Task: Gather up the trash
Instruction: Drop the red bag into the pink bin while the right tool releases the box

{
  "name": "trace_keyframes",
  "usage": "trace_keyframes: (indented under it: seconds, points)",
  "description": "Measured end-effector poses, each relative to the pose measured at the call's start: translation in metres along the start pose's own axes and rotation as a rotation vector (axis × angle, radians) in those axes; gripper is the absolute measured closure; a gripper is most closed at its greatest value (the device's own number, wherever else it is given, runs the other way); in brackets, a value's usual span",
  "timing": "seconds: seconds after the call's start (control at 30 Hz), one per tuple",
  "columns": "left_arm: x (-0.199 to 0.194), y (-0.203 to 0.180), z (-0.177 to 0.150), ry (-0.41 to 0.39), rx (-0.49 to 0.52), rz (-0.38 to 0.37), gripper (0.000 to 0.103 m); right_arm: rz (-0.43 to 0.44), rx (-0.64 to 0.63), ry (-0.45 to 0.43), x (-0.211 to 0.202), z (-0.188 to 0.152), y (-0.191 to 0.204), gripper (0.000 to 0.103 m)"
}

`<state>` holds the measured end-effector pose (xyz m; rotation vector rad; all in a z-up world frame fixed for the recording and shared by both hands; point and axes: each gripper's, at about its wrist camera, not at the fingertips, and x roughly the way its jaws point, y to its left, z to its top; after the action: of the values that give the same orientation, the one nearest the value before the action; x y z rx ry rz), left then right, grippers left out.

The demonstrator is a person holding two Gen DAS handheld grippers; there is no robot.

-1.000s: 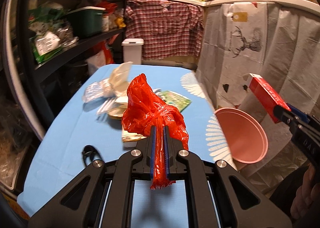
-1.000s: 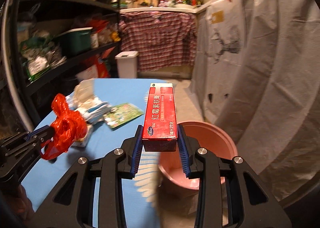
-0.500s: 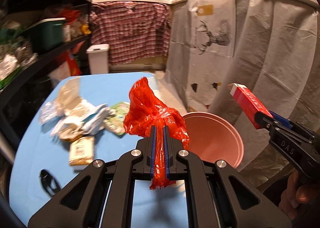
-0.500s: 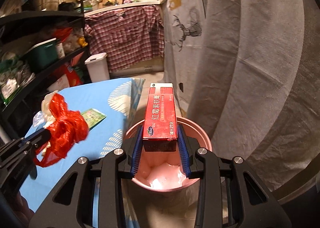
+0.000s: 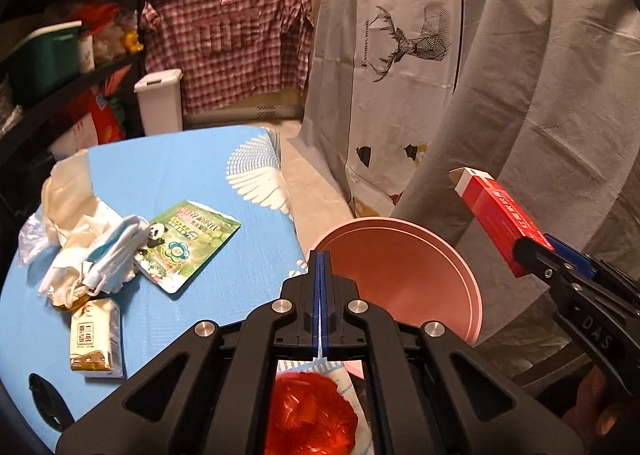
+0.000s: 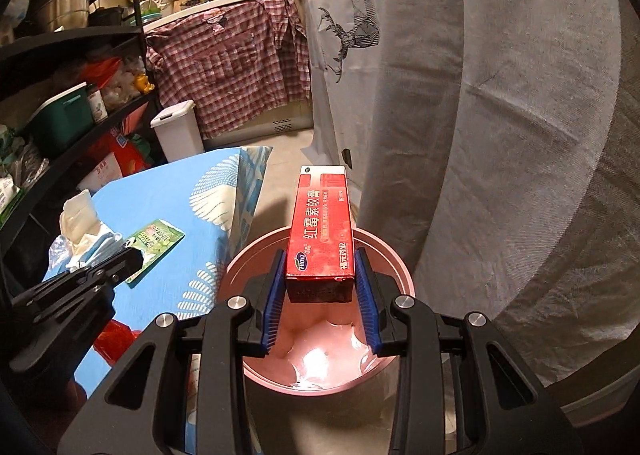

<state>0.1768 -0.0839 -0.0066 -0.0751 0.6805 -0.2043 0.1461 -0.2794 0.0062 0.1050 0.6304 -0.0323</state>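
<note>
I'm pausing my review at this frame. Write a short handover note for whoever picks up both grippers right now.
Left gripper: jaws shut, nothing between them.
Right gripper: jaws clamped on the red box, held above the pink bin.
The red bag lies at the near edge of the blue table, below the left gripper, not in the bin.
Left to do: drop the box, then bin the red bag, green packet, tissue pack and white wrapper pile.
</note>
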Motion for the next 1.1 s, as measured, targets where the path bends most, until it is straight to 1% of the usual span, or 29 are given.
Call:
trace_keyframes:
  seconds: [0.1, 0.13, 0.2, 0.23, 0.27, 0.37, 0.5, 0.6, 0.7, 0.73, 0.77, 0.87, 1.03, 1.1]
  points:
    - [-0.007, 0.009, -0.007, 0.023, -0.014, -0.004, 0.103, 0.007, -0.007, 0.001, 0.001, -0.001, 0.001, 0.069]
    - [-0.011, 0.015, -0.010, 0.033, -0.029, -0.009, 0.100, 0.009, -0.005, 0.001, 0.002, -0.002, 0.001, 0.069]
    - [-0.019, 0.024, -0.015, 0.041, -0.045, -0.012, 0.080, 0.013, 0.000, 0.003, 0.004, -0.001, 0.000, 0.069]
    - [-0.025, 0.027, -0.018, 0.034, -0.044, -0.003, 0.064, 0.016, 0.001, 0.005, 0.005, -0.001, 0.000, 0.069]
    - [-0.031, 0.029, -0.021, 0.028, -0.043, 0.001, 0.062, 0.017, 0.001, 0.005, 0.005, -0.001, 0.001, 0.069]
    - [-0.044, 0.032, -0.031, 0.033, -0.036, -0.012, 0.062, 0.022, -0.002, 0.000, 0.004, -0.001, 0.002, 0.069]
    - [-0.054, 0.027, -0.051, 0.035, -0.003, -0.022, 0.062, 0.026, -0.003, -0.007, -0.001, 0.000, 0.002, 0.069]
    - [-0.047, 0.025, -0.059, 0.064, 0.003, -0.016, 0.062, 0.027, -0.012, -0.011, -0.003, -0.002, 0.004, 0.069]
    - [-0.040, 0.027, -0.062, 0.075, 0.002, -0.008, 0.062, 0.030, -0.015, -0.018, -0.006, -0.002, 0.004, 0.069]
    - [-0.038, 0.028, -0.063, 0.083, 0.001, -0.007, 0.066, 0.030, -0.015, -0.021, -0.008, -0.002, 0.004, 0.069]
    - [-0.037, 0.029, -0.064, 0.090, -0.004, -0.011, 0.079, 0.030, -0.016, -0.024, -0.009, -0.002, 0.004, 0.069]
    - [-0.039, 0.030, -0.063, 0.086, -0.007, -0.007, 0.084, 0.028, -0.015, -0.027, -0.011, -0.003, 0.003, 0.069]
    - [-0.042, 0.023, -0.048, 0.056, 0.004, -0.015, 0.085, 0.023, -0.026, -0.016, -0.010, -0.004, 0.005, 0.069]
    - [-0.039, 0.018, -0.037, 0.046, 0.006, -0.027, 0.085, 0.023, -0.028, -0.014, -0.010, -0.004, 0.006, 0.069]
